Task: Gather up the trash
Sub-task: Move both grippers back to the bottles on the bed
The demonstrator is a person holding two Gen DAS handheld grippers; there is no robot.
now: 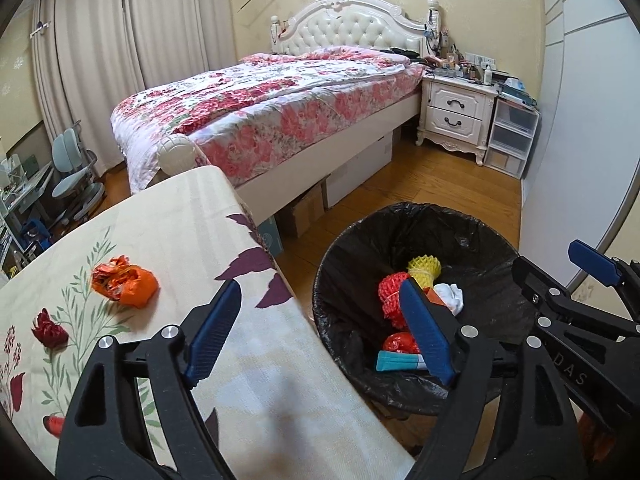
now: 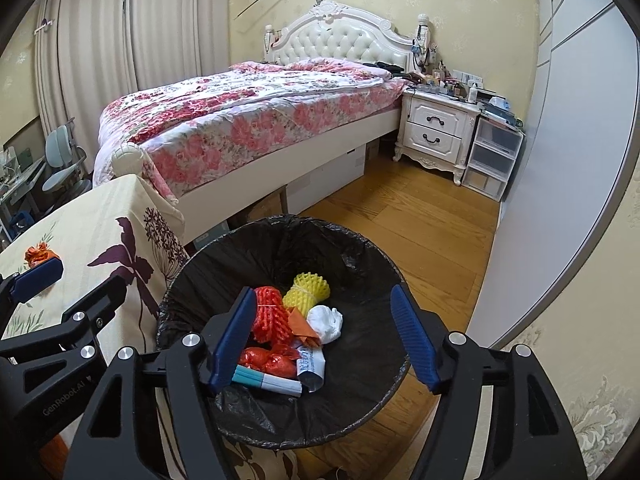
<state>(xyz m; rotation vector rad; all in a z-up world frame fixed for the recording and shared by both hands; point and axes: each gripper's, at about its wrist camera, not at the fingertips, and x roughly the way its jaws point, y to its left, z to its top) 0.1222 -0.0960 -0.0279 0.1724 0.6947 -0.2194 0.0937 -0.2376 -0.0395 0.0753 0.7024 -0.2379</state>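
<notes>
A crumpled orange wrapper (image 1: 125, 285) lies on the floral-cloth table (image 1: 120, 224), left of and beyond my left gripper (image 1: 320, 332), which is open and empty above the table's right edge. A small dark red scrap (image 1: 49, 330) lies nearer on the left. A bin with a black bag (image 1: 360, 248) stands right of the table and holds red and yellow foam nets, a white tissue, red wrappers and a blue-white box. My right gripper (image 2: 324, 336) is open and empty above the bin (image 2: 360, 376). The orange wrapper (image 2: 38, 253) shows at far left in the right wrist view.
A bed with a floral quilt (image 1: 264, 100) stands behind the table, boxes under it. A white nightstand (image 1: 456, 116) and plastic drawers (image 1: 512, 136) stand by the far wall. A wardrobe (image 1: 576, 120) is on the right. Wood floor (image 1: 440, 184) lies between bed and bin.
</notes>
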